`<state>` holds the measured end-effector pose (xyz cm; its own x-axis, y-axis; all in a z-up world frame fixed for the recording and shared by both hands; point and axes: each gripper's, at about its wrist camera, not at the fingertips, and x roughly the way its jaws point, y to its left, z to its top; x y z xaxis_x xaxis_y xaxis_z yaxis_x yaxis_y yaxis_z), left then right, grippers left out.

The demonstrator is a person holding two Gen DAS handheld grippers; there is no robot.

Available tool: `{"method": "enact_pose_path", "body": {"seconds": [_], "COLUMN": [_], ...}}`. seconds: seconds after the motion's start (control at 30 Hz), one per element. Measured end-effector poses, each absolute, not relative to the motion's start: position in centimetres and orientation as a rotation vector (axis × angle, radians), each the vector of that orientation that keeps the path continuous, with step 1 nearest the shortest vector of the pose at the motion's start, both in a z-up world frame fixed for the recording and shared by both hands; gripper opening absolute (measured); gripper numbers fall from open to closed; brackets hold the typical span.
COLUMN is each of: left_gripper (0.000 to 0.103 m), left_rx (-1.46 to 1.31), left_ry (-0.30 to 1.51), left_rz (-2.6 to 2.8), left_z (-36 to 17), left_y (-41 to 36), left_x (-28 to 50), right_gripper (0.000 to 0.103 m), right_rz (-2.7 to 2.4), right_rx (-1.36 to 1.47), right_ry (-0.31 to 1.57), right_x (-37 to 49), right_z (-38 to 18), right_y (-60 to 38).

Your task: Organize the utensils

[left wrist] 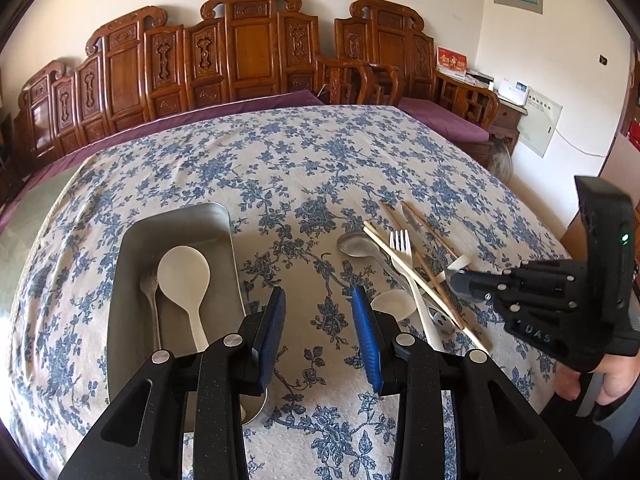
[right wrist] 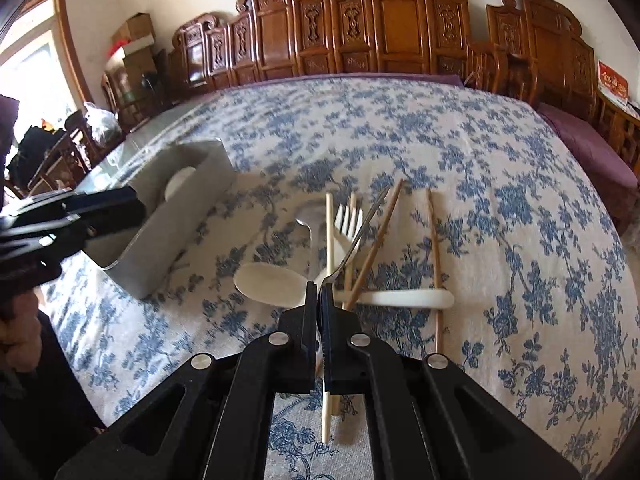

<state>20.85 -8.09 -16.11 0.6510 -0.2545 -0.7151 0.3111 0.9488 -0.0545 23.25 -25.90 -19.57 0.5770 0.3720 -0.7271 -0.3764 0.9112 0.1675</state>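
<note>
Right gripper (right wrist: 319, 288) pinches the metal fork (right wrist: 360, 232) above the pile; left gripper (left wrist: 319, 308) gapes empty beside the tray's (left wrist: 132, 280) right rim (bare cloth between).

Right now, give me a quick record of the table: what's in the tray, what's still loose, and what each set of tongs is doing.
tray: metal, holds white spoon and metal fork
loose pile: chopsticks, white fork, metal spoon, white spoon
left tongs: open, empty, over the tablecloth
right tongs: shut on thin metal utensil
</note>
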Motion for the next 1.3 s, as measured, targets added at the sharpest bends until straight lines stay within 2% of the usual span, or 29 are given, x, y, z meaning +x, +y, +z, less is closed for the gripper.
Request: {"method": "enact_pose_path", "body": {"seconds": [0.5, 0.7, 0.93, 1.2, 1.27, 1.3], "left_gripper": [0.032, 0.028, 0.019, 0.018, 0.009, 0.009], "left_rx": [0.075, 0.099, 0.041, 0.027, 0.031, 0.037], "left_ry": [0.873, 0.914, 1.004, 1.059, 1.061, 1.065], "left_rz": [-0.384, -0.428, -0.455, -0.446, -0.436, -0.425], "left_z": [-18.7, -20.0, -22.1, -23.6, -23.6, -23.6], "left_y": [-11.7, -14.6, -16.7, -17.9, -18.0, -18.0], "left_x": [21.0, 21.4, 22.7, 23.3, 23.5, 23.5], "right_gripper": [0.003, 0.003, 0.003, 0.003, 0.003, 0.003], "right_rz": [0.331, 0.324, 0.335, 0.346, 0.351, 0.353], "right_rx": [-0.008, 0.015, 0.056, 0.074, 0.077, 0.076], "right_ry": [0.833, 0.839, 0.832, 0.827, 0.825, 0.824], "right_x": [24.3, 24.7, 24.9, 24.9, 24.9, 24.9], "right_z": [-19.7, -20.0, -19.8, -19.6, -19.5, -19.5], "right_y": [-30.2, -31.1, -31.5, -31.3, -31.2, -31.1]}}
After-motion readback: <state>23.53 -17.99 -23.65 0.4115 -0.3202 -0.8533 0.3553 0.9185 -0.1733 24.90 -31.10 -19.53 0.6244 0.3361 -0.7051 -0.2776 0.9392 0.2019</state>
